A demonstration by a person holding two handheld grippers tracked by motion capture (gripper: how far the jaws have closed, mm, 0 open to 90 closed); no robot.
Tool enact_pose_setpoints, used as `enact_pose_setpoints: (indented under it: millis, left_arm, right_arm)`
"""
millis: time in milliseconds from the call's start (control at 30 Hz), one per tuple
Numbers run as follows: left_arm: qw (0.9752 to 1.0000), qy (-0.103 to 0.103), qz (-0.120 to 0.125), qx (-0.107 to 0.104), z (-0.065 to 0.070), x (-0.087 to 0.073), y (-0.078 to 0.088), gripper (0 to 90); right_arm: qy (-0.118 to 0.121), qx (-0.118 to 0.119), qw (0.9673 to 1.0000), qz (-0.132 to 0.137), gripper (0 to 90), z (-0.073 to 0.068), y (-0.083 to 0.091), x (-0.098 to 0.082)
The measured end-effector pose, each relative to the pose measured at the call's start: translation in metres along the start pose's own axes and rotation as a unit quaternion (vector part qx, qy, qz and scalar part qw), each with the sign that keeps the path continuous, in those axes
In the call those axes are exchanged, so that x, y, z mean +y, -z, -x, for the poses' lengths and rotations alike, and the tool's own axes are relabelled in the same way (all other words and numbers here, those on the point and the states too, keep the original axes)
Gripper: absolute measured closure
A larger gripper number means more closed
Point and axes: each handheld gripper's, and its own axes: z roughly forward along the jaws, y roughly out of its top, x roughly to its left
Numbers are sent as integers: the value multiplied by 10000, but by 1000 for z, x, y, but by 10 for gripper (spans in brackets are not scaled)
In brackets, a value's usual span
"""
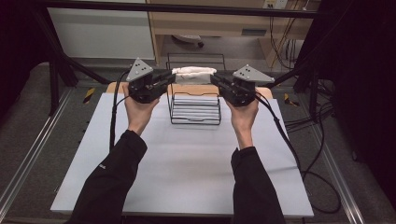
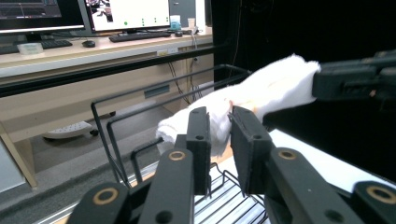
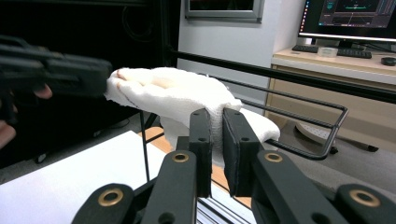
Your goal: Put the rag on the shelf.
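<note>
While the white towel (image 1: 194,74) hangs stretched in the air between both hands, just above the back bar of the black wire rack (image 1: 195,114) at the far side of the white surface (image 1: 187,163), the lifting and spreading look done. The left gripper (image 1: 171,77) has its jaws slightly parted around one end of the cloth, barely pinching it, and the right gripper (image 1: 214,78) is clamped tight on the other end. Draping it over the rack and letting go likely remain

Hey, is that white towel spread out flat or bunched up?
Bunched up: the white towel is a rolled bundle held over the wire rack between the left gripper and right gripper.
</note>
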Motion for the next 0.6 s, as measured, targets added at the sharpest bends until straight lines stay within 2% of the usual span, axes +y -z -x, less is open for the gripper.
enact_pose_setpoints:
  millis: [67,100,133,267,300,333,500,600]
  left_arm:
    - [10000,61,29,61,-2,9,5,737]
    - [9998,38,0,183,-4,14,6,742]
    - [9998,55,-41,192,-5,19,6,749]
    - [9994,138,-183,240,-8,29,0,863]
    - [9991,179,-326,219,-8,30,-8,881]
    - [9987,182,-428,225,-7,30,-12,890]
    - [9976,279,-627,-50,0,20,-29,895]
    - [9967,270,-757,-79,3,13,-35,894]
  right_arm:
    - [-21,4,10000,-1,828,0,0,-1]
    - [0,2,10000,1,828,0,0,-2]
    - [-1,7,10000,7,828,0,0,-2]
    - [-13,-3,10000,34,826,-1,0,-3]
    - [-8,-3,10000,36,824,-1,-1,-3]
    - [0,1,10000,29,824,-1,-1,-3]
    - [82,-14,10000,-27,816,-2,0,-5]
    - [131,-17,9999,-55,810,-3,1,-5]
